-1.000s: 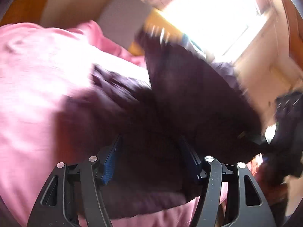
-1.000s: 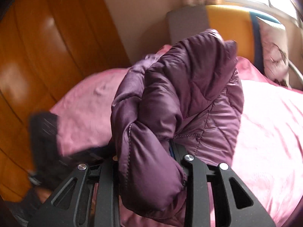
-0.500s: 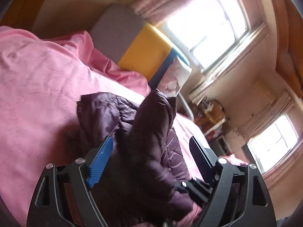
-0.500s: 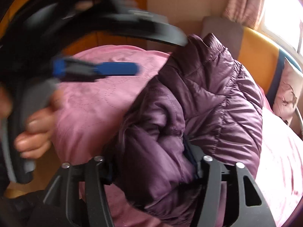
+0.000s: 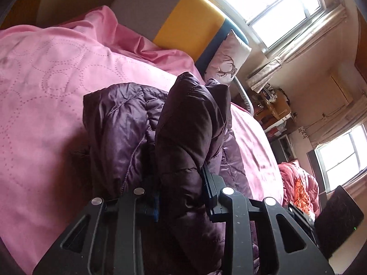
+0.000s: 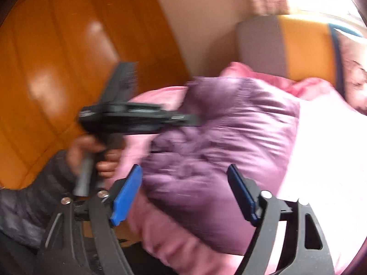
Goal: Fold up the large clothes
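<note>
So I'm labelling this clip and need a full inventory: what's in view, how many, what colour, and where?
puffer jacket: one, dark purple, bunched on the bed
bedspread: one, pink, covering the bed
headboard: one, grey, yellow and blue panels, at the bed's head
pillow: one, pale with a deer print, against the headboard
windows: two, bright, on the far wall
curtains: pale, beside the windows
wooden panelling: orange-brown, left of the bed
red bedding: one heap, beyond the bed
left claw: black, just closed on a jacket fold
right claw: black with blue pads, just opened, nothing between
hand: one, holding the left claw's handle
</note>
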Demonstrator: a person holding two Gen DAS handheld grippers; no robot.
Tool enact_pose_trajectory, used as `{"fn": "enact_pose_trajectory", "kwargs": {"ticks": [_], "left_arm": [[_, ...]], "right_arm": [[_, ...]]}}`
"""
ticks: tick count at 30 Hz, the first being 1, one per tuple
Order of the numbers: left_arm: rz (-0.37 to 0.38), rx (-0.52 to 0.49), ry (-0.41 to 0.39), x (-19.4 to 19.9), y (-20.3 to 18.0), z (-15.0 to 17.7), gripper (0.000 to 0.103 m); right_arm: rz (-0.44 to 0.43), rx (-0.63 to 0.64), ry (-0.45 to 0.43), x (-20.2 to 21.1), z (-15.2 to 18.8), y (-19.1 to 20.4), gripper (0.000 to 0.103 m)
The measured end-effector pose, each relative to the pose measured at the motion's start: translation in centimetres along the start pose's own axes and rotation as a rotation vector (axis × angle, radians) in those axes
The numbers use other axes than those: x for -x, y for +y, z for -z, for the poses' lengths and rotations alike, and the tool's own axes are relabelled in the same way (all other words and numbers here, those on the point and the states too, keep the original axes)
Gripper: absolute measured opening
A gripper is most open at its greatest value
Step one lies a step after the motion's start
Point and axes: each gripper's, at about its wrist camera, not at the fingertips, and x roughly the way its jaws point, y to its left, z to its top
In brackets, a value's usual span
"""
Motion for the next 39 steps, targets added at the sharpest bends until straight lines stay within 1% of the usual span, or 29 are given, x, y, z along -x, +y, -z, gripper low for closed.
{"fn": "enact_pose_trajectory", "kwargs": {"ticks": [2,4,6,8,11,12,14,17,18,19,20,21,22,23,24,26,27,29,31,33,34,36,37,39], "left_arm": [[-0.01,0.008,0.001,0.2,0.3,0.1,0.028],[-0.036,0.023,0.001,0.4,0.9,0.5,0.028],[-0.085,0.041,0.014,0.4,1.8,0.9,0.028],[-0.156,0.067,0.029,0.1,3.2,1.5,0.028],[-0.219,0.109,0.034,-0.4,5.2,2.7,0.03],[-0.252,0.104,0.022,-0.5,5.8,3.3,0.03],[-0.292,0.097,0.002,-1.0,6.8,4.2,0.033],[-0.301,0.118,-0.012,-1.3,8.0,5.5,0.033],[-0.304,0.119,-0.016,-1.1,8.0,5.5,0.033],[-0.319,0.111,-0.024,-0.8,7.8,5.6,0.037],[-0.347,0.092,-0.032,-0.6,7.4,5.6,0.043],[-0.374,0.07,-0.043,-0.4,6.9,5.7,0.045],[-0.411,0.048,-0.058,0.0,6.5,5.8,0.056],[-0.436,0.038,-0.076,0.3,6.2,6.0,0.06],[-0.433,0.034,-0.085,0.5,6.2,6.2,0.06],[-0.427,0.035,-0.093,0.8,6.0,6.3,0.06],[-0.426,0.035,-0.098,0.9,6.0,6.4,0.06],[-0.426,0.031,-0.106,1.0,6.0,6.4,0.06],[-0.424,0.028,-0.11,0.9,6.2,6.4,0.06],[-0.414,0.031,-0.111,0.8,6.3,6.5,0.06],[-0.409,0.036,-0.109,0.5,6.4,6.4,0.063],[-0.396,0.038,-0.107,0.3,6.7,6.4,0.065],[-0.382,0.045,-0.103,0.2,7.1,6.5,0.065],[-0.36,0.051,-0.097,0.0,7.7,6.6,0.065]], "right_arm": [[0.041,-0.019,0.036,-1.1,0.4,-1.3,0.063],[0.073,0.003,0.064,-2.4,1.5,-1.0,0.063],[0.088,0.02,0.069,-3.4,2.4,-0.6,0.063],[0.094,0.034,0.089,-4.3,3.2,0.3,0.063],[0.154,0.108,0.113,-6.8,4.1,2.0,0.064],[0.167,0.127,0.118,-7.3,4.6,2.4,0.064],[0.191,0.172,0.128,-8.8,5.5,2.9,0.063],[0.223,0.239,0.145,-10.0,6.0,3.5,0.063],[0.213,0.248,0.155,-10.1,5.6,3.3,0.064],[0.192,0.247,0.167,-10.1,5.3,3.1,0.065],[0.146,0.231,0.184,-9.3,4.8,2.7,0.065],[0.093,0.204,0.198,-8.9,4.1,2.1,0.067],[0.034,0.162,0.203,-7.9,3.1,1.4,0.068],[0.008,0.137,0.193,-6.9,2.4,0.8,0.068],[-0.003,0.112,0.163,-6.1,1.3,0.1,0.071],[0.005,0.059,0.091,-4.7,-1.1,-1.4,0.074],[0.016,0.035,0.062,-4.5,-2.5,-1.9,0.077],[0.065,-0.008,0.015,-4.4,-4.5,-2.3,0.079],[0.103,-0.049,-0.01,-6.3,-7.4,-3.0,0.082],[0.109,-0.072,0.008,-9.1,-9.2,-3.2,0.082],[0.155,-0.061,0.041,-12.2,-10.7,-3.7,0.082],[0.197,-0.064,0.071,-13.6,-11.3,-4.2,0.082],[0.219,-0.066,0.09,-15.1,-11.5,-4.7,0.082],[0.243,-0.069,0.134,-17.2,-11.3,-5.3,0.085]]}}
